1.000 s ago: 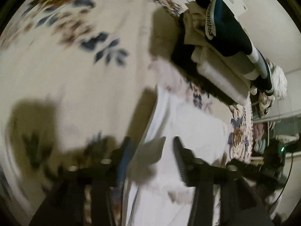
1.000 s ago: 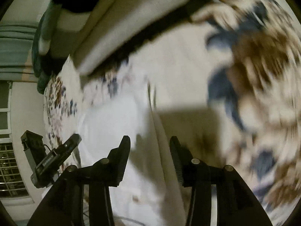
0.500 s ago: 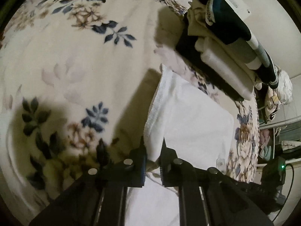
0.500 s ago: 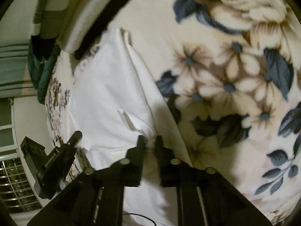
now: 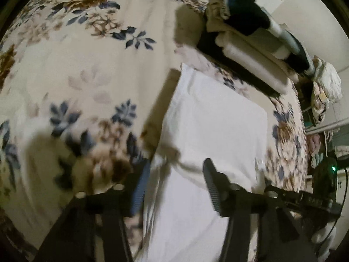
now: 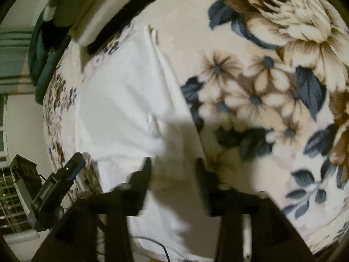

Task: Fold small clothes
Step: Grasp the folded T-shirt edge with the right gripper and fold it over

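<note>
A white garment (image 5: 216,122) lies flat on a floral blanket (image 5: 82,69), folded into a long rectangle. My left gripper (image 5: 175,179) is open just above its near end, with nothing between the fingers. In the right wrist view the same white garment (image 6: 122,100) lies on the blanket (image 6: 261,87). My right gripper (image 6: 173,174) is open over the garment's right edge and holds nothing. The other gripper (image 6: 59,183) shows at the lower left of that view.
A stack of folded clothes (image 5: 250,43) with a dark striped item on top sits beyond the garment's far end; it also shows in the right wrist view (image 6: 91,11). More laundry (image 5: 322,87) and a rack stand off the bed at right.
Half a second ago both grippers were shut on the white garment's near edge. Now both have opened and let it go, and it lies flat.
</note>
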The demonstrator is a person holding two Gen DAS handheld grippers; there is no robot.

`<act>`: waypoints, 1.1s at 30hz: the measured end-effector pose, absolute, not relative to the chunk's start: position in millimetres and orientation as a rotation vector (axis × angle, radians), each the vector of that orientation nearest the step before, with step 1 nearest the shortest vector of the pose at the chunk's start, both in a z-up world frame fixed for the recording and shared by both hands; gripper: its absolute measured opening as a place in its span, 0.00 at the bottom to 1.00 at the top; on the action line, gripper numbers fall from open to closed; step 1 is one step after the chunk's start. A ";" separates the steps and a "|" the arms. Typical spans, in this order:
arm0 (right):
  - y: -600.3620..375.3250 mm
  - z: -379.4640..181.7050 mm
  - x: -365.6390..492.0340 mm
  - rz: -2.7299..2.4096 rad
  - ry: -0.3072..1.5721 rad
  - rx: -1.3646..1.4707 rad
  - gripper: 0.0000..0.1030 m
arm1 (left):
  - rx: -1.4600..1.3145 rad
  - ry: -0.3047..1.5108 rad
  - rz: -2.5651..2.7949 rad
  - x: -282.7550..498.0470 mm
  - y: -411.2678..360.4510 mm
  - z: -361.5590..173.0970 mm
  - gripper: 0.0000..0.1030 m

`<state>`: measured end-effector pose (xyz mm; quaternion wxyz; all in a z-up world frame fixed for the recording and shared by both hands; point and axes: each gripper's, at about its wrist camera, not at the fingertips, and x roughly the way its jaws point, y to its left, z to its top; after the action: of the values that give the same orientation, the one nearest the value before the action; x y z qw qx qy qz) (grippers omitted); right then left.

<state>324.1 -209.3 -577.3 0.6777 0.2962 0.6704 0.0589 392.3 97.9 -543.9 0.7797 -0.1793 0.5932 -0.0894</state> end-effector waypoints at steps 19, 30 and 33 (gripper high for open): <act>-237.0 -628.5 135.8 0.088 1.738 0.735 0.54 | -0.507 1.557 -0.096 206.6 122.6 -606.3 0.46; -204.9 -620.4 127.2 0.081 1.685 0.624 0.02 | -0.504 1.469 -0.069 191.0 110.3 -574.7 0.00; -207.1 -614.9 125.6 0.065 1.675 0.618 0.01 | -0.547 1.456 -0.063 188.5 115.9 -562.4 0.00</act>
<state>125.6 -207.1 -614.9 0.6268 0.2696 0.7305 0.0285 188.5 115.9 -562.4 0.7120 -0.2467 0.6568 -0.0283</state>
